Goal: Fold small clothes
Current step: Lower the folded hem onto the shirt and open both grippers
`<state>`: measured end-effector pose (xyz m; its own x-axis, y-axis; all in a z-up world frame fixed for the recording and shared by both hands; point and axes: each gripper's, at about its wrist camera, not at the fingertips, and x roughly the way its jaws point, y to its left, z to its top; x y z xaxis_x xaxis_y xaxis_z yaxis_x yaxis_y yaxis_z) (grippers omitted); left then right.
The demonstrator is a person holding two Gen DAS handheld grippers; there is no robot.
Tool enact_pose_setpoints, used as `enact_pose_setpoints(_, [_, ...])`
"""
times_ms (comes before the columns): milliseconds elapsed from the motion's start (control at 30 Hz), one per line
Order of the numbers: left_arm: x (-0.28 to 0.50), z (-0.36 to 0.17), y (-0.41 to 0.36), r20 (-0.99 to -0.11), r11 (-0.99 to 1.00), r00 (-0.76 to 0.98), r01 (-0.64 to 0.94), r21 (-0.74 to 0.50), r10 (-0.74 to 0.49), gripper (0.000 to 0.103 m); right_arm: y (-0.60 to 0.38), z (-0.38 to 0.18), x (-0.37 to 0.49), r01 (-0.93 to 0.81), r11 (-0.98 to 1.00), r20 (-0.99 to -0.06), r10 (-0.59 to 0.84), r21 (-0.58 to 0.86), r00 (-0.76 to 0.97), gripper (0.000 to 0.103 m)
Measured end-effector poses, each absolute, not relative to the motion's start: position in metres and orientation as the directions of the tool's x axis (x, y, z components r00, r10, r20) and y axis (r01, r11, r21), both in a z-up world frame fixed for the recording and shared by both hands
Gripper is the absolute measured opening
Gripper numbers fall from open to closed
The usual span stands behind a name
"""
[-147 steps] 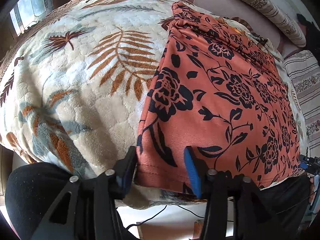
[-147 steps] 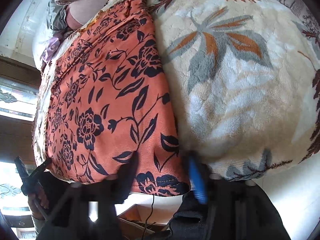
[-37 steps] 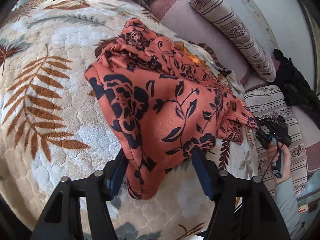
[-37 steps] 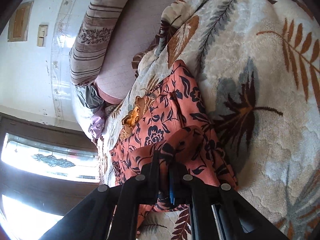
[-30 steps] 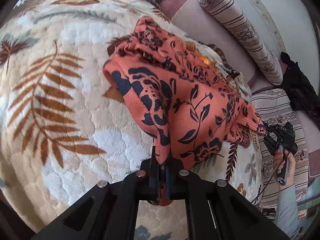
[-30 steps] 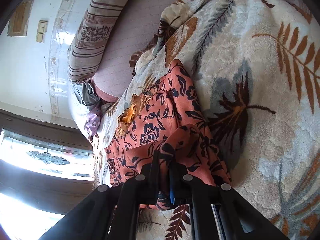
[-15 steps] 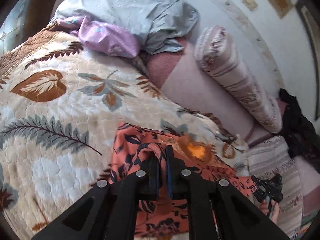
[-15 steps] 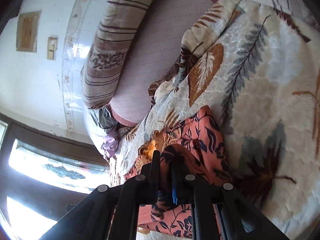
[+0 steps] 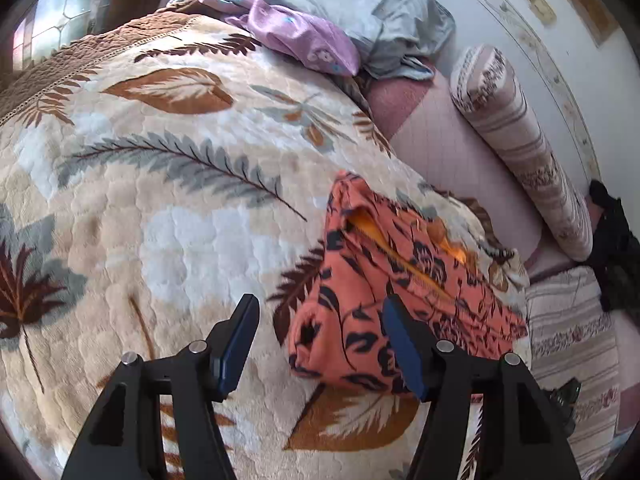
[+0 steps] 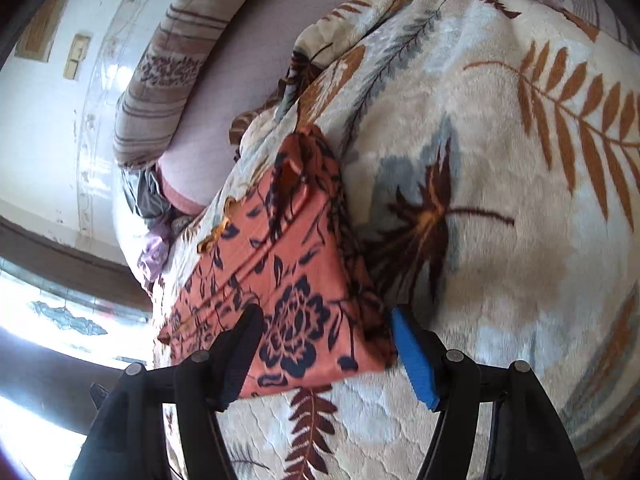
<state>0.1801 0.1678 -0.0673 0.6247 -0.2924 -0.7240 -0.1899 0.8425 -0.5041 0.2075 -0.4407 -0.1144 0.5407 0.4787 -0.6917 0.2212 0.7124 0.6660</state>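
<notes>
Under both tongs, leaf-print blanket point(image 9: 168, 208) covers the bed; striped bolster point(image 9: 520, 140) and grey-purple laundry point(image 9: 320, 28) lie beyond. Folded orange floral garment point(image 10: 296, 280) lies flat, released. Left tongs point(image 9: 320, 344) and right tongs point(image 10: 328, 344) just opened, angled down, gripping nothing.

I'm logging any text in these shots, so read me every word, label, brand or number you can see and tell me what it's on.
None: no readable text in either view.
The orange floral garment shows only its print; no tag is visible.
The leaf-pattern blanket and striped bolster carry patterns only.
The wall plates look blank.
</notes>
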Motion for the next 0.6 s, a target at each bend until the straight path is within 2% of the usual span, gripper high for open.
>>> enact_pose_setpoints(100, [0.200,-0.088,0.136,-0.762,0.883,0.571,-0.131,-0.450,-0.304,0.065,-0.427,-0.121,0.223,0.189,0.766,-0.732,0.465,0.615,0.498,0.070])
enact_pose_setpoints(167, [0.220,-0.107,0.121,-0.809,0.911,0.529,-0.146,-0.386,-0.257,0.065,-0.423,-0.122,0.241,0.177,0.790,-0.743,0.438,0.587,0.506,0.070])
enact_pose_setpoints(233, [0.230,-0.114,0.110,-0.823,0.933,0.532,-0.157,-0.325,-0.197,0.067,-0.415,-0.133,0.261,0.168,0.783,-0.753,0.480,0.599,0.450,0.070])
enact_pose_setpoints(267, [0.234,-0.112,0.104,-0.831,0.949,0.530,-0.141,-0.282,-0.168,0.060,-0.408,-0.136,0.266,0.166,0.807,-0.781,0.462,0.566,0.421,0.068])
enact_pose_setpoints(300, [0.240,-0.112,0.097,-0.844,0.959,0.508,-0.107,-0.261,-0.173,0.044,-0.401,-0.135,0.268,0.152,0.836,-0.808,0.436,0.526,0.396,0.054])
enact_pose_setpoints(333, [0.245,-0.109,0.094,-0.849,0.955,0.485,-0.086,-0.284,-0.209,0.022,-0.397,-0.133,0.270,0.142,0.842,-0.816,0.442,0.521,0.373,0.032])
enact_pose_setpoints(367, [0.248,-0.103,0.091,-0.861,0.959,0.474,-0.101,-0.264,-0.186,0.019,-0.397,-0.132,0.270,0.142,0.824,-0.806,0.477,0.549,0.350,0.023])
enact_pose_setpoints(467, [0.242,-0.074,0.091,-0.847,0.961,0.503,-0.102,-0.258,-0.174,0.017,-0.393,-0.109,0.261,0.146,0.824,-0.800,0.464,0.547,0.381,0.021])
enact_pose_setpoints(600, [0.191,-0.019,0.099,-0.790,0.949,0.568,-0.048,-0.313,-0.232,0.017,-0.388,-0.059,0.227,0.101,0.824,-0.770,0.468,0.558,0.432,0.019])
